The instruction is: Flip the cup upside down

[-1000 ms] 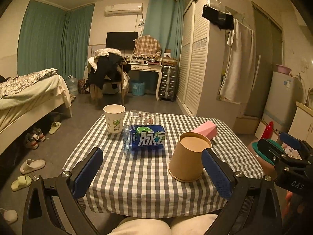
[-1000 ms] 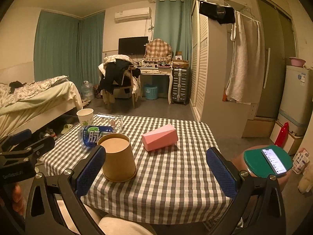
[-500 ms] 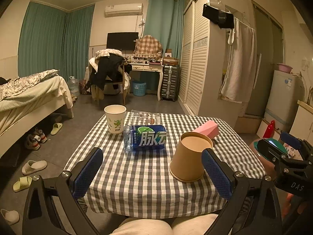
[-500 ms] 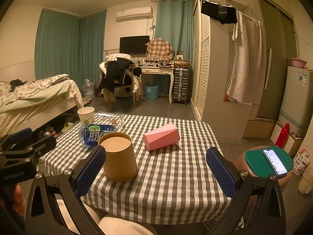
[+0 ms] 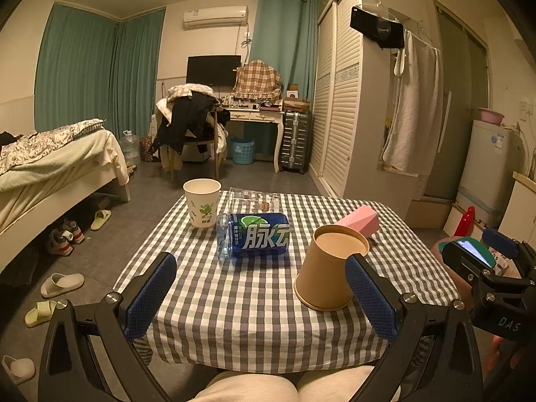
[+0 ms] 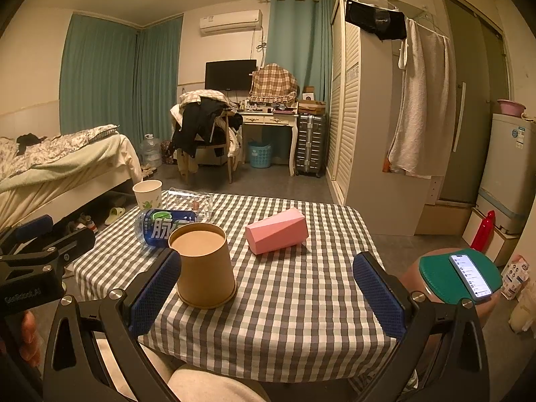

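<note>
On the bench (image 5: 234, 308) the upside-down cup (image 5: 330, 273) sits in front, the bottle (image 5: 258, 239) lies behind it to the left, the box (image 6: 276, 230) to the right.

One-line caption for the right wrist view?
Open right gripper facing brown paper cup inverted on checked tablecloth.

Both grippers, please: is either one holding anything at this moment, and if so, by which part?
Nothing is held. The left gripper and right gripper are both open, and the brown cup stands upside down on the table, ungripped.
</note>
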